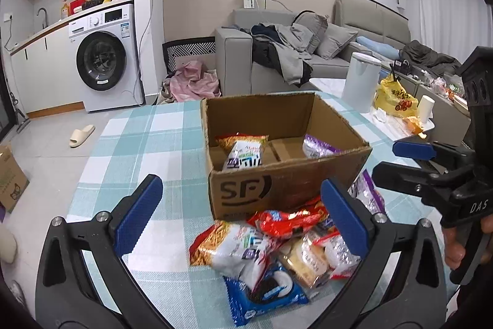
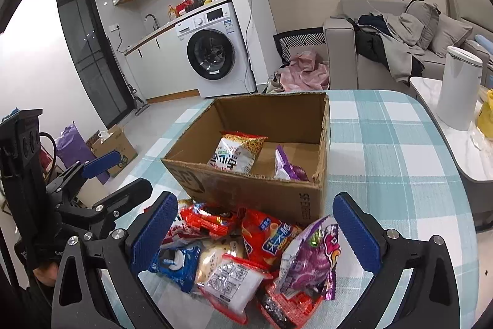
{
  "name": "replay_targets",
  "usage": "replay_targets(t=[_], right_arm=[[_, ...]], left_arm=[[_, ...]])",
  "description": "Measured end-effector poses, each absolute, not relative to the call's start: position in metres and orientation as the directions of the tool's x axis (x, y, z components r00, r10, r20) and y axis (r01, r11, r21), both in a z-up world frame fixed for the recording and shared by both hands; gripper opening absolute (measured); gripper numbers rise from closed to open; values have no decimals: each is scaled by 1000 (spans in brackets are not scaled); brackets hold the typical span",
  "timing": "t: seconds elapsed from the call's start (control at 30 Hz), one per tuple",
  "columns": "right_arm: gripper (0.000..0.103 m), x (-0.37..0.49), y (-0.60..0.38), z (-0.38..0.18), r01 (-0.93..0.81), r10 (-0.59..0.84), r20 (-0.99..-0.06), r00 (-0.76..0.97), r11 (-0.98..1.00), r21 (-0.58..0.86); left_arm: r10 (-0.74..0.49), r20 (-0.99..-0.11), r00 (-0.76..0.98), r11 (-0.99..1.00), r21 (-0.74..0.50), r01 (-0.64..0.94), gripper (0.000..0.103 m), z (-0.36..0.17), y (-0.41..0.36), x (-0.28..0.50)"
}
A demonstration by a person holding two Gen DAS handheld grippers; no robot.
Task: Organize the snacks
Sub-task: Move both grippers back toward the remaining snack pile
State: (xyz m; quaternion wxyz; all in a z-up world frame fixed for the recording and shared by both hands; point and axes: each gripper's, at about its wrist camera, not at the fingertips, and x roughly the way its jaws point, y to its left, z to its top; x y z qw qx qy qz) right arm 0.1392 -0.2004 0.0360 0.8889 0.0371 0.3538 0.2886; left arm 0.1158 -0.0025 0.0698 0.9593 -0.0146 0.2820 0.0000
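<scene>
both tongs, left tongs (image 1: 243, 218) and right tongs (image 2: 255, 232), tilt downward, spread wide, grasping nothing. they hover over the snack pile (image 2: 246, 261) before the box (image 2: 262, 193).

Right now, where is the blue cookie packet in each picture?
Left wrist view: the blue cookie packet lies at the bottom centre, nearest the camera in the snack pile.
Right wrist view: it sits lower left, beside the left blue finger pad.
Shared landmark: the cardboard box stands just behind the pile.
</scene>
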Motion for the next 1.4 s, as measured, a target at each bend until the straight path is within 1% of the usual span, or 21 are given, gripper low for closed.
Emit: replay_targets(t=[0.2, 0.37, 0.67, 0.83, 0.97, 1.13, 1.27, 1.4], right_arm=[[103, 132, -201, 22, -473, 514, -646, 564, 842, 257], [103, 128, -204, 16, -468, 503, -659, 560, 848, 249], [103, 136, -218, 0, -407, 454, -693, 560, 879, 246], [103, 143, -226, -6, -390, 459, -708, 537, 879, 275], [103, 146, -226, -10, -383, 446, -721, 530, 885, 266], [103, 154, -227, -23, -359, 443, -747, 495, 888, 289], [101, 156, -228, -29, -355, 446, -754, 483, 886, 297], [96, 156, -229, -30, -357, 462, -747, 478, 879, 315]], left_arm=[[-8, -551, 834, 999, -42, -18, 102, 65, 3, 105], [-4, -567, 824, 998, -49, -29, 102, 56, 7, 101], [0, -617, 787, 998, -45, -35, 102, 28, 11, 115], [0, -638, 770, 998, -43, -36, 102, 17, 15, 122], [-3, -656, 755, 998, -45, -35, 102, 9, 19, 127], [-24, -687, 727, 998, -61, -25, 102, -2, 22, 134], [-30, -707, 707, 998, -64, -21, 102, -12, 24, 138], [-47, -718, 695, 997, -79, -14, 102, -19, 25, 142]])
